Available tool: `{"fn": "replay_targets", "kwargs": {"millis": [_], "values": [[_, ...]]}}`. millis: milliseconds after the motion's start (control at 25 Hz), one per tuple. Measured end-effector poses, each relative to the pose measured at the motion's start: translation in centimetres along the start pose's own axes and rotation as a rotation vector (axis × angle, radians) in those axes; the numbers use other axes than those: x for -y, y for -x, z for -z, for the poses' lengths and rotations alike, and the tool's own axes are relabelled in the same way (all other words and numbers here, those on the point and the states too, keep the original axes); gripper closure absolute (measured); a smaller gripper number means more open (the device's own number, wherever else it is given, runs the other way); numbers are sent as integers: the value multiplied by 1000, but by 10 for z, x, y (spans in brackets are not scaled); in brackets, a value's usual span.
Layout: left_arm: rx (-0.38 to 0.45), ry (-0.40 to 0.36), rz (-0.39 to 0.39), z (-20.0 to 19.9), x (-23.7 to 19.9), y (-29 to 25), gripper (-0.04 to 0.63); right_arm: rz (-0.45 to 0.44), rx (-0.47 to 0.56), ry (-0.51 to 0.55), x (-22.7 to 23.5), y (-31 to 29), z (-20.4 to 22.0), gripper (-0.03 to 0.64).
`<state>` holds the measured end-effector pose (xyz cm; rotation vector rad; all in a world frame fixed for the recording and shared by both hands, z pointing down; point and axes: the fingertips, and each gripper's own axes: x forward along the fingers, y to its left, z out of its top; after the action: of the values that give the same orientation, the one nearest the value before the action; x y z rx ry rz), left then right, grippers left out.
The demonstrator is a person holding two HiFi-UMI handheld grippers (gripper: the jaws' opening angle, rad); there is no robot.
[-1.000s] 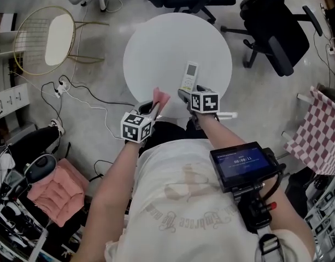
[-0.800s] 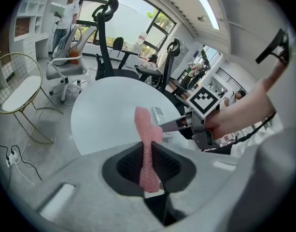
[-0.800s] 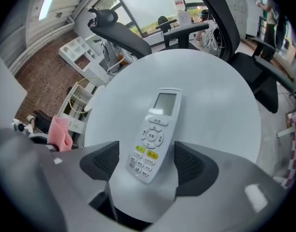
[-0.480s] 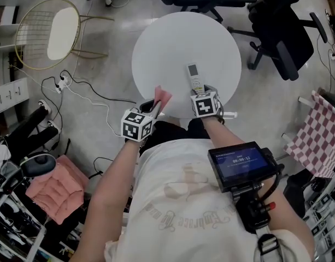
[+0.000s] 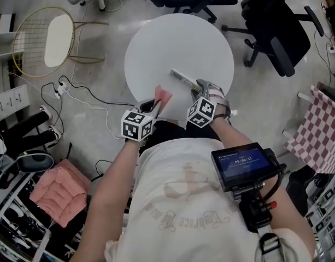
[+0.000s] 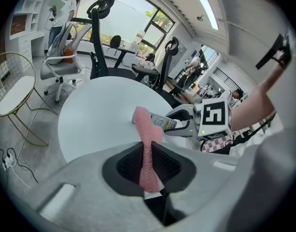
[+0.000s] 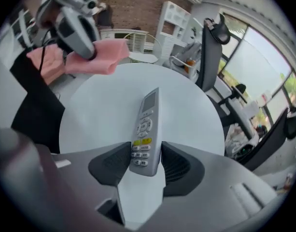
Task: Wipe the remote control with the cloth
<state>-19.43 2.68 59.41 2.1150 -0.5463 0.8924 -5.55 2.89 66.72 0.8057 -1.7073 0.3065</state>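
A white remote control (image 5: pixel 182 77) is over the near edge of the round white table (image 5: pixel 172 37), pointing up-left. My right gripper (image 5: pixel 200 87) has its button end between the jaws, which are closing; in the right gripper view the pads (image 7: pixel 116 161) sit against both sides of the remote control (image 7: pixel 145 129). My left gripper (image 5: pixel 155 106) is shut on a pink cloth (image 5: pixel 162 96) that sticks up from its jaws just left of the remote. In the left gripper view the cloth (image 6: pixel 147 129) stands in front of the remote control (image 6: pixel 163 123).
Black office chairs (image 5: pixel 276 31) stand beyond the table, right and far side. A gold wire side table (image 5: pixel 44 37) and floor cables (image 5: pixel 74 91) lie to the left. A checked cloth (image 5: pixel 315 130) hangs at right, a pink cushion (image 5: pixel 55 190) at lower left.
My right gripper has rolled and its jaws have narrowed on the remote, which has swung from pointing away from me to pointing up-left. The left gripper and cloth have stayed put.
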Motion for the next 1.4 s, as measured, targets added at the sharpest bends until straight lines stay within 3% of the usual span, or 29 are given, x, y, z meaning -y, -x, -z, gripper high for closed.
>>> {"fn": "replay_targets", "kwargs": {"millis": [240,400,520,680,880,1160,1400], "values": [[23,-12,3,-22,15,-10,561,96,57,404,-2,10,7,415],[13,-26,-31,-55,29,-27,560,215,86,582,14,20,16,416],[9,-66,-27,-82,36,-39,560,299,85,567,39,25,12,416],[-39,-82,-18,-94,45,-57,560,323,108,589,54,23,12,413],[-119,-54,-29,-72,55,-72,560,231,129,614,20,17,35,402],[-233,-21,-22,-21,46,-75,561,244,108,617,20,19,33,407],[-269,-6,-11,1,50,-81,561,115,86,691,11,15,53,405]]}}
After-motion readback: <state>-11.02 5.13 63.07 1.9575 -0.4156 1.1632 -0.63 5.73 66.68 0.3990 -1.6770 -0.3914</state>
